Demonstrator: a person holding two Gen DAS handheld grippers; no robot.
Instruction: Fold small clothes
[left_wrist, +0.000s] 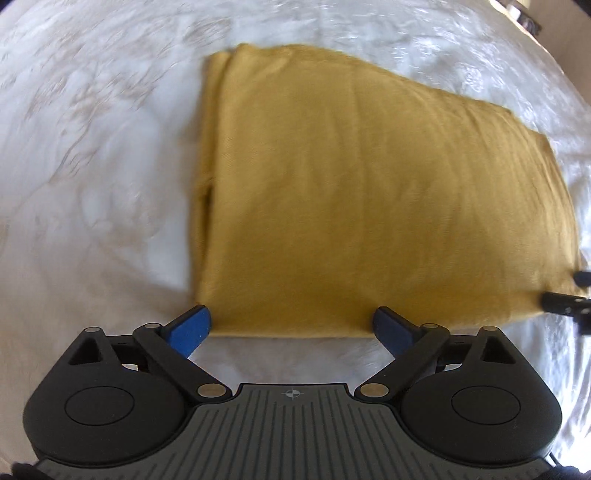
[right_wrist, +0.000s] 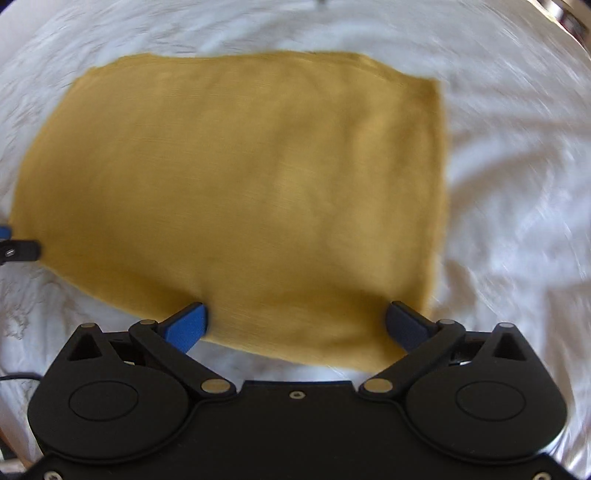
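A mustard-yellow folded garment (left_wrist: 369, 192) lies flat on a white cloth surface; it also shows in the right wrist view (right_wrist: 251, 195). Layered edges show along its left side in the left wrist view. My left gripper (left_wrist: 291, 325) is open, its blue fingertips (left_wrist: 192, 326) spread at the garment's near edge, holding nothing. My right gripper (right_wrist: 295, 321) is open over the garment's near right corner, empty. Each gripper's tip appears at the edge of the other's view: the right gripper (left_wrist: 569, 301) and the left gripper (right_wrist: 18, 251).
The white patterned cloth (left_wrist: 92, 155) covers the surface all around the garment, wrinkled at the right (right_wrist: 517, 206). A dark metallic object (left_wrist: 524, 14) sits at the far right corner, also seen in the right wrist view (right_wrist: 565, 14).
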